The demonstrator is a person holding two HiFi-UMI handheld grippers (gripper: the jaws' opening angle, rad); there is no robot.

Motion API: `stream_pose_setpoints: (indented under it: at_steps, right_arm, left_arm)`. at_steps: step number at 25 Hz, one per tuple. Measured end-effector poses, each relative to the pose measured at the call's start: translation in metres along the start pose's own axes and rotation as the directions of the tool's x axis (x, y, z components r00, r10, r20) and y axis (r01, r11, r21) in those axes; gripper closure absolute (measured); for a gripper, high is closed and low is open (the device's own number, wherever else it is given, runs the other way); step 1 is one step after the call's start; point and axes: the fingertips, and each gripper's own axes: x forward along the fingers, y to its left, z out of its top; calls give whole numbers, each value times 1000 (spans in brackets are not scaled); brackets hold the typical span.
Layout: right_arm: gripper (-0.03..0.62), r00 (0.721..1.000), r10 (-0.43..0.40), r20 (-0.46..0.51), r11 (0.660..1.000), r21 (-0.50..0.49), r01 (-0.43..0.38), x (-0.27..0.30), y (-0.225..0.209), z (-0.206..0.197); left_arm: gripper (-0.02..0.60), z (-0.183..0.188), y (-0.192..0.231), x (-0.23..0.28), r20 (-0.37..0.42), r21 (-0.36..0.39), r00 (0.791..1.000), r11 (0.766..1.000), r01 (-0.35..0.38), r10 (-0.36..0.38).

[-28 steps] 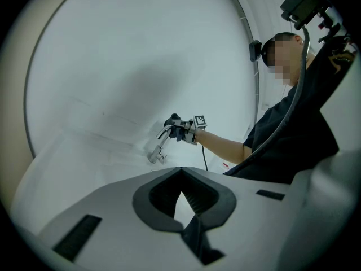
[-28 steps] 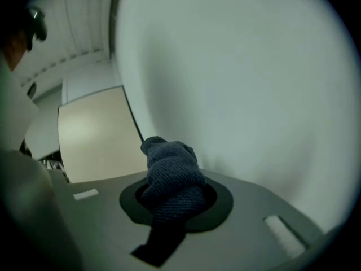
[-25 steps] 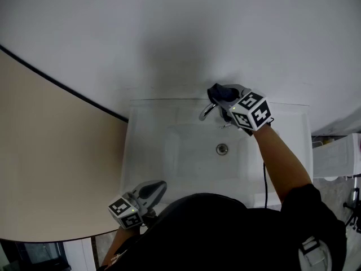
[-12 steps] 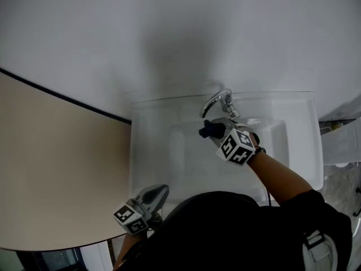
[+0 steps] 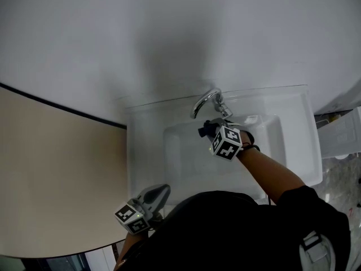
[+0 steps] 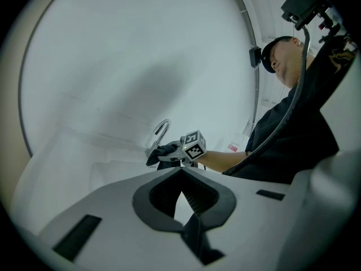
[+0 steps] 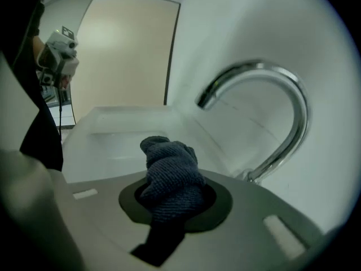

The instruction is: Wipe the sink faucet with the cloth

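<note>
The wiping step looks to be in hand, but at a gap between strokes. The right gripper (image 5: pixel 207 130) has its fingers clamped narrowly on the bunched dark blue cloth (image 7: pixel 169 168) and sits over the basin of the sink (image 5: pixel 148 151), just near of the faucet (image 5: pixel 207 101). Seen from the right gripper view, the cloth sits low and to the left of the chrome arch, apart from it and not touching.

The next move probably calls for bringing the cloth up and far, against the spout or the curved neck, then pressing lightly while sliding along the metal.

The left gripper (image 5: pixel 155 194), fingers fully together and empty, waits at the sink's near left edge, well apart from the faucet.

Count: one faucet, one cloth, one sink, two grippers.
</note>
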Motion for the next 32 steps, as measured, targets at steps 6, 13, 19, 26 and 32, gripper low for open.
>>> stream_pose_setpoints:
  at_steps: [6, 13, 19, 26, 32]
  right_arm:
    - [537, 999, 18, 48, 964, 264, -30, -19, -31, -38]
    - [535, 897, -195, 396, 448, 850, -278, -45, -121, -76]
    - [534, 956, -128, 263, 285, 933, -218, 12, -145, -116]
    - [540, 906, 24, 422, 127, 898, -422, 8, -133, -110]
    - [537, 965, 240, 101, 452, 868, -203, 22, -120, -144]
  left_arm:
    - [581, 0, 8, -16, 29, -12, 999, 999, -35, 35]
    - [581, -10, 12, -21, 32, -11, 999, 1000, -21, 21]
    - [581, -14, 10, -22, 2, -18, 999, 999, -39, 39]
    - [581, -21, 14, -32, -3, -42, 998, 997, -63, 63]
    - [581, -21, 21, -29, -13, -41, 999, 998, -53, 52]
